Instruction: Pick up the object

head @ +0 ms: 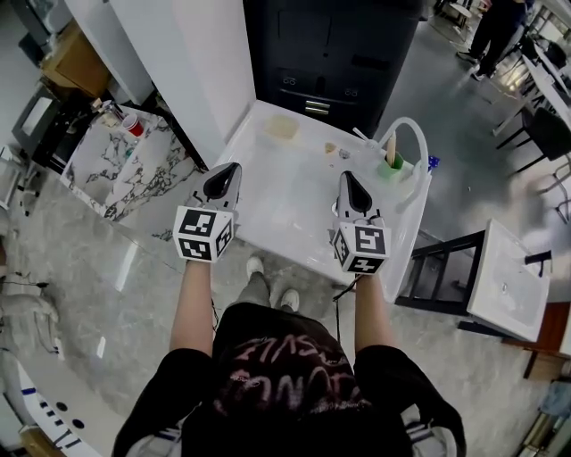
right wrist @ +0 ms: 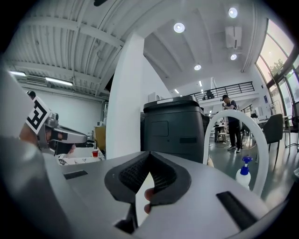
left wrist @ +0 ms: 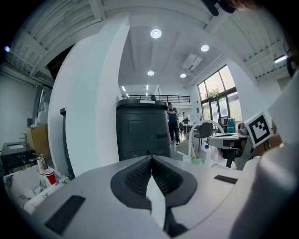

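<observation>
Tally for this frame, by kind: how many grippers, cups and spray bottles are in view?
Grippers: 2, the left gripper and the right gripper
Cups: 2, a red cup and a green cup
Spray bottles: 1, the spray bottle
Total: 5

Cannot name the tan patch (head: 283,128) on the table (head: 285,201), perhaps a cloth. See only the legs of a person (head: 498,27), cropped by the top edge.

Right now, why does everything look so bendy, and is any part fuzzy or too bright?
Left gripper view: the wide lens bends the white pillar into a curve, and the corners go black. Right gripper view: the windows glare pale. Head view: evenly lit, but the right edge near the chair is smeared.
</observation>
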Tool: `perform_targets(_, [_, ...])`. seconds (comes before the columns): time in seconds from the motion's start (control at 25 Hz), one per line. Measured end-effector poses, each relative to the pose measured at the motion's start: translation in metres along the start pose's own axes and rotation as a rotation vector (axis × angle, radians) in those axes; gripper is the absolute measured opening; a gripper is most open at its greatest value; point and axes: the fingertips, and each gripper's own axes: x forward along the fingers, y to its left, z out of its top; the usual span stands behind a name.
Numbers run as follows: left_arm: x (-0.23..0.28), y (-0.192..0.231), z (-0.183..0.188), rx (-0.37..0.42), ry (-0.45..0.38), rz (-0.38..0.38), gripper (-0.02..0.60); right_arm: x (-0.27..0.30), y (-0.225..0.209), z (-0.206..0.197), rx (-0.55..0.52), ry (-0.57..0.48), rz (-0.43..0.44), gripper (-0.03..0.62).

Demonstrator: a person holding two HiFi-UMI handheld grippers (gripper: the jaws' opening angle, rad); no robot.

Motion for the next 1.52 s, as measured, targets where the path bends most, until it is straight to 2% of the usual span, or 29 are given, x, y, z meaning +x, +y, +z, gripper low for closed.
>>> perform_targets(0.28, [0.058,0.013,0.009,0.019,-0.010,-0.056,0.015,0.043,-0.014,-0.001,0.006,0.008,-0.028,0.015])
perform_targets(0.56, [0.129,0.035,-0.001,0.005,0.025,-0.118,0.015,0.103,-0.030,-0.004,0.006,0.027,-0.066,0.015])
perform_targets(0.96, [0.199,0.052,-0.037,-0.007,0.103,-0.194,0.015,0.164,-0.040,-0.024,0.031,0.064,-0.096,0.015])
perform_targets(1.36, [0.258,0.044,-0.087,0.032,0.219,-0.309,0.017,0.197,-0.053,-0.042,0.037,0.103,-0.120,0.015])
perform_targets(1.4, [0.263,0.042,-0.093,0.043,0.237,-0.325,0.022,0.199,-0.054,-0.043,0.035,0.107,-0.121,0.015])
perform_targets(1.52, [0.278,0.033,-0.108,0.112,0.291,-0.372,0.132,0.203,-0.058,-0.047,0.034,0.117,-0.127,0.015])
